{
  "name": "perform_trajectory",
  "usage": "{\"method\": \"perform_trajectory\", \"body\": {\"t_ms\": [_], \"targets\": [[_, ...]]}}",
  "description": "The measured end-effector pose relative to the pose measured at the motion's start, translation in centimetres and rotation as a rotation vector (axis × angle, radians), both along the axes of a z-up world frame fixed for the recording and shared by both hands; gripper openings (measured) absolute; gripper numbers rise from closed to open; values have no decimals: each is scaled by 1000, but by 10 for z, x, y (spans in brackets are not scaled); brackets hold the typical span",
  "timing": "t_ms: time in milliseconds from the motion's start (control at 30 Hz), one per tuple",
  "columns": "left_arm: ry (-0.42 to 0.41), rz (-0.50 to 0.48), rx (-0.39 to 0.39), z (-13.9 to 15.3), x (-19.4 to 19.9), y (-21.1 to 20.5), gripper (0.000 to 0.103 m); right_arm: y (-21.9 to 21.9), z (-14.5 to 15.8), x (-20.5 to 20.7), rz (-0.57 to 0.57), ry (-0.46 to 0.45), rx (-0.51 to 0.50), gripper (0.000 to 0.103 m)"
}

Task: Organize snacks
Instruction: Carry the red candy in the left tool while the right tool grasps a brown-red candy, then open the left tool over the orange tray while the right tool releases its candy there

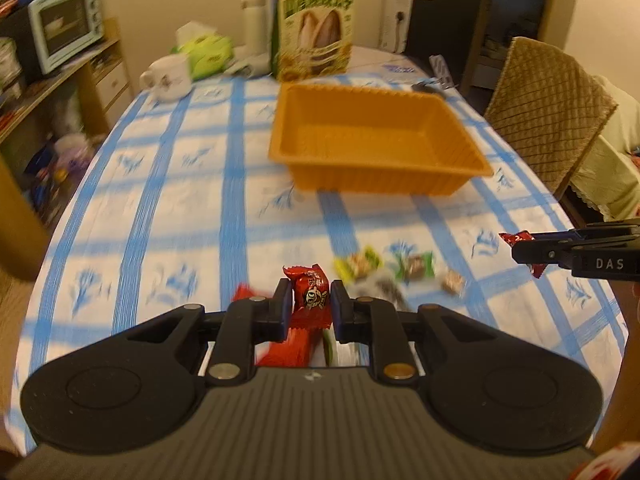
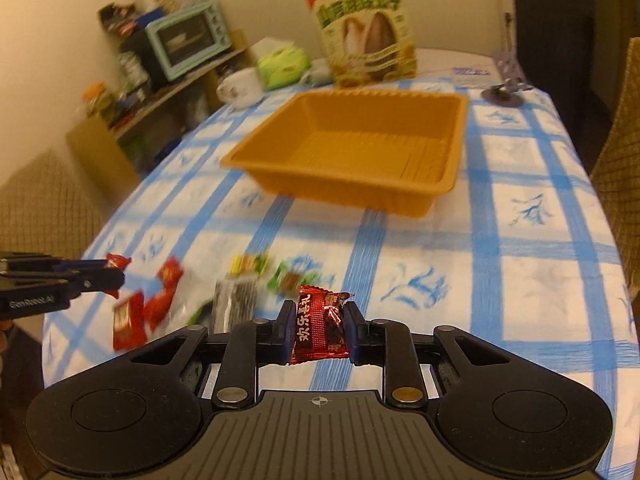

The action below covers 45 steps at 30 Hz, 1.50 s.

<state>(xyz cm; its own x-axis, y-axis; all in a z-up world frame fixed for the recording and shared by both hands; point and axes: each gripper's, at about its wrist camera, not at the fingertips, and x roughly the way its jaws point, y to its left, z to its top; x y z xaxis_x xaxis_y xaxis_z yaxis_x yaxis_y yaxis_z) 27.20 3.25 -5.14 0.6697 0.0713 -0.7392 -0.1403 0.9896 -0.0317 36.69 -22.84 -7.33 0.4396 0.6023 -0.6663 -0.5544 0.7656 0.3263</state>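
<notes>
My left gripper (image 1: 310,300) is shut on a small red candy packet (image 1: 311,294) with a cartoon face, held above the tablecloth. My right gripper (image 2: 318,328) is shut on a dark red candy packet (image 2: 320,330) with white characters. In the left wrist view the right gripper (image 1: 520,254) shows at the right edge with its red packet (image 1: 518,237). In the right wrist view the left gripper (image 2: 116,276) shows at the left edge. An empty orange tray (image 1: 380,184) (image 2: 400,200) stands further back on the table. Several loose wrapped snacks (image 1: 416,266) (image 2: 160,300) lie near the front edge.
A checked blue-and-white tablecloth (image 1: 180,208) covers the table. At the back stand a sunflower-seed bag (image 1: 316,24), a white mug (image 1: 168,76), a green tissue pack (image 1: 208,54) and a white flask (image 1: 255,24). A chair (image 1: 548,112) is at the right, shelves with a toaster oven (image 1: 66,24) at the left.
</notes>
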Motion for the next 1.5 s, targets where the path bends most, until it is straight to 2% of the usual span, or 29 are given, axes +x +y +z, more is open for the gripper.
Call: {"method": "perform_trajectory", "body": {"t_ms": [200,367,533,700,1033,1300,1433,1500], "targets": [[-53,-117,13,18,65,10,18,6,24,39,-103,-10,60,26],[-86,-193,25,29,119,14,18,20,36,69,-146,-40,83,26],[-84,-236,19,25,163,15,18,33,35,98,-176,-36,107,26],[-46,-252,-9,11,197,15,18,43,24,126,-204,0,104,26],[28,-255,-29,-16,237,11,18,61,-13,169,-230,69,30,26],[66,-244,-29,-33,252,11,19,63,-24,181,-243,92,18,26],[68,-245,-34,-35,255,11,30,63,-25,184,-244,93,18,26],[68,-249,-33,-35,256,11,30,64,-25,184,-247,93,18,26]]}}
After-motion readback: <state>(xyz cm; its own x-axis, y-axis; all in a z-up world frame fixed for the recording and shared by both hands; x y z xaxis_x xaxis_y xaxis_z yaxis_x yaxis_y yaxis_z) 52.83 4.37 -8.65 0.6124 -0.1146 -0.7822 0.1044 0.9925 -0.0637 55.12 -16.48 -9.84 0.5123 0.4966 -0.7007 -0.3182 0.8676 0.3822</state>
